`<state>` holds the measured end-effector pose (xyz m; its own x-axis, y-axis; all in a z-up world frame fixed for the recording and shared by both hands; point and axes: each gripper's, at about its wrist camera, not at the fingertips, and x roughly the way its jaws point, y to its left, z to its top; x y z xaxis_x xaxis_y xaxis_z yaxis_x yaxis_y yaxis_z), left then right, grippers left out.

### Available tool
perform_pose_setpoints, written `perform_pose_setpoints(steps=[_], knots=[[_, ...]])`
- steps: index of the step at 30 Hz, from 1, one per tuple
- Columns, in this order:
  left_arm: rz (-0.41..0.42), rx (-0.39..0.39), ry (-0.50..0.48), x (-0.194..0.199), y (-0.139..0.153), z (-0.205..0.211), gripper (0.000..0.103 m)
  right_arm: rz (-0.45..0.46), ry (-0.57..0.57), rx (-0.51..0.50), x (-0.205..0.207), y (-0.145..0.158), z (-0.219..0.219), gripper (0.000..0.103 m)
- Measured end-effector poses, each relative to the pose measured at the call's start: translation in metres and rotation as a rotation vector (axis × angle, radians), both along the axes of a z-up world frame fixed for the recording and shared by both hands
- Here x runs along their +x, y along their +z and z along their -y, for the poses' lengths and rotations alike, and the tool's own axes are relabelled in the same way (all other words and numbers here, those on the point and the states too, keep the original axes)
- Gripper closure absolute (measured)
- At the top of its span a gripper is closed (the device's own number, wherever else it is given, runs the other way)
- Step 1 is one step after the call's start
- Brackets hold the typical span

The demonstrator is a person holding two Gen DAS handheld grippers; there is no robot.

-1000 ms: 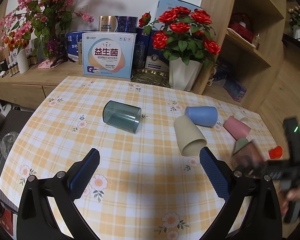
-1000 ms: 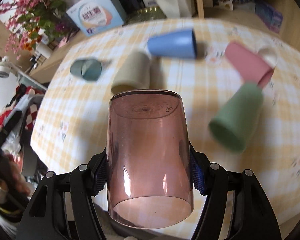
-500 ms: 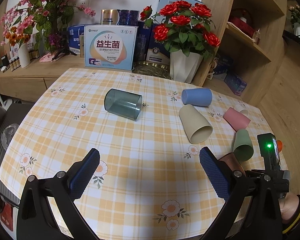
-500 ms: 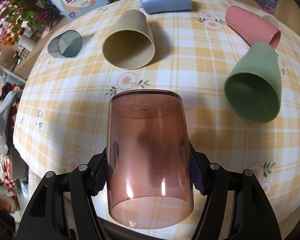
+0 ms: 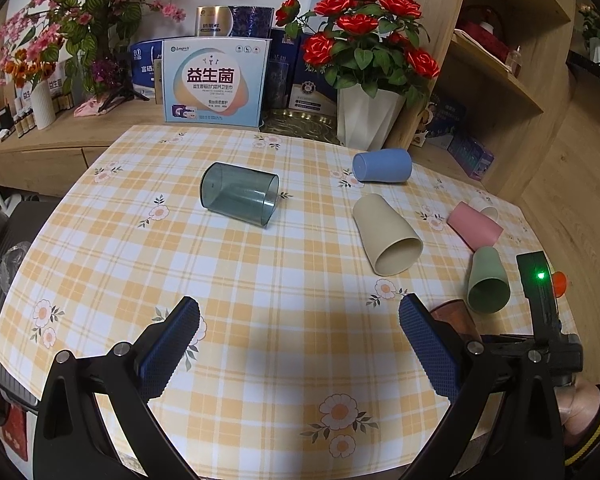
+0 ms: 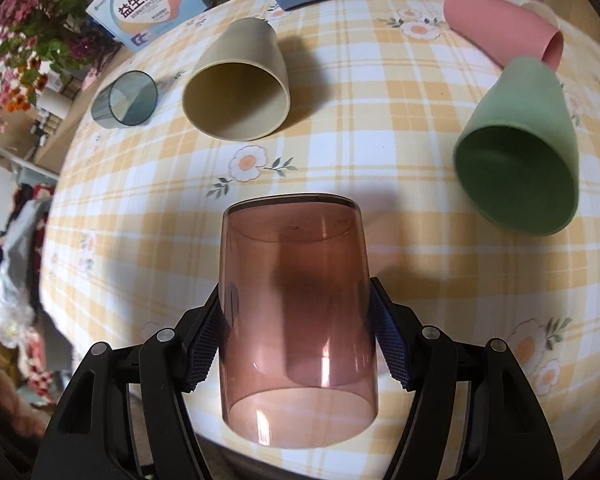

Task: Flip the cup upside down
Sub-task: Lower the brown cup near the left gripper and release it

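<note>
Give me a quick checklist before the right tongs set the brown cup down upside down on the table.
1. Grip: right tongs shut on both sides of the brown cup: ok.
2. Cup orientation: closed base faces away from the camera, open mouth toward it; whether it is fully inverted: cannot tell.
3. Landing spot on the tablecloth beneath the cup: bare: ok.
4. Clearance from the green cup and beige cup: both lie apart: ok.
5. Left tongs: open, holding nothing, off to the side: ok.
6. Cup rim touching the table: cannot tell.
</note>
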<state>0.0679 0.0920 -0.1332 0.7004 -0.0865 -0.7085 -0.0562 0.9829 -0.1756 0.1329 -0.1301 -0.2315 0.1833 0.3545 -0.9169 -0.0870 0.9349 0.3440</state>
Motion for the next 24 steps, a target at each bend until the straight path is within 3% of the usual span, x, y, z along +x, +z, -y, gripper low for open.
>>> perform_pose_setpoints(steps=[7, 8, 9, 19, 24], knots=[[-0.001, 0.003, -0.007, -0.001, 0.001, 0.003, 0.006, 0.102, 0.014, 0.011, -0.007, 0.032, 0.005, 0.031], [-0.003, 0.001, -0.009, -0.001, 0.002, 0.004, 0.006, 0.119, 0.015, 0.012, -0.009, 0.038, 0.007, 0.028], [-0.003, -0.001, -0.011, -0.002, 0.002, 0.005, 0.006, 0.139, 0.016, 0.013, -0.010, 0.043, 0.008, 0.014], [-0.028, -0.009, -0.048, 0.001, 0.003, 0.022, 0.006, 0.298, -0.032, -0.004, -0.031, 0.080, 0.053, 0.013], [-0.062, -0.025, -0.073, 0.007, 0.000, 0.035, 0.006, 0.325, -0.118, -0.097, -0.034, 0.082, 0.082, 0.013]])
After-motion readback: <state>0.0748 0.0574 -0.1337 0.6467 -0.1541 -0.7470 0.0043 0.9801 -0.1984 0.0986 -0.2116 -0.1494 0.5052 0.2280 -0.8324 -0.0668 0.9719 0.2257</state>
